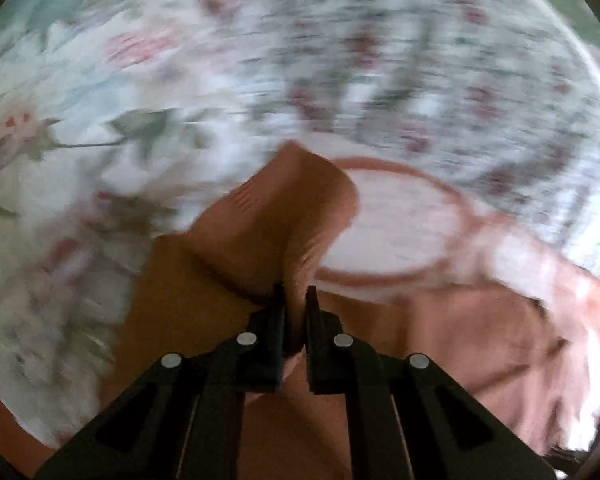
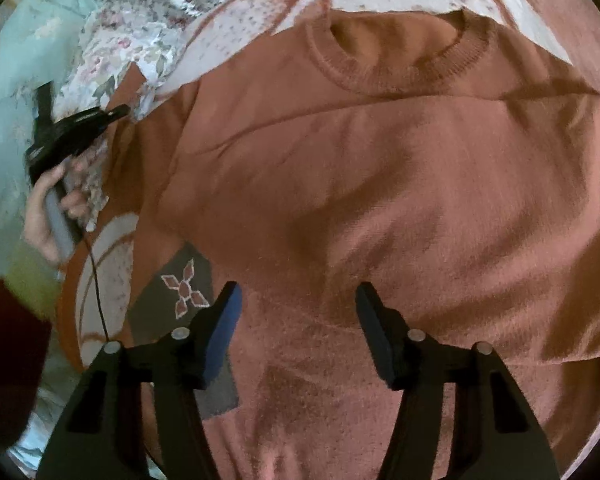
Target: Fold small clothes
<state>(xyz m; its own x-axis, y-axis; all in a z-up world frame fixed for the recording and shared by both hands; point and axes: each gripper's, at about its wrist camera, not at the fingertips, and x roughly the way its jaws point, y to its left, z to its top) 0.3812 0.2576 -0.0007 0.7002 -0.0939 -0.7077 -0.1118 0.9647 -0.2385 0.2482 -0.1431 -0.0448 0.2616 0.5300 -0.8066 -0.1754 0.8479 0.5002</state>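
The rust sweater [image 2: 380, 184] lies flat on the floral sheet [image 2: 116, 40], collar at twelve o'clock. The left gripper [image 1: 296, 296] clamps a raised sleeve fold; the right gripper [image 2: 298, 300] hovers with jaws apart. A thin pinch may slip, dropping the fold askew.

no readable text, labels, brands or numbers anywhere (left wrist view heavily blurred), fabrics patterned only
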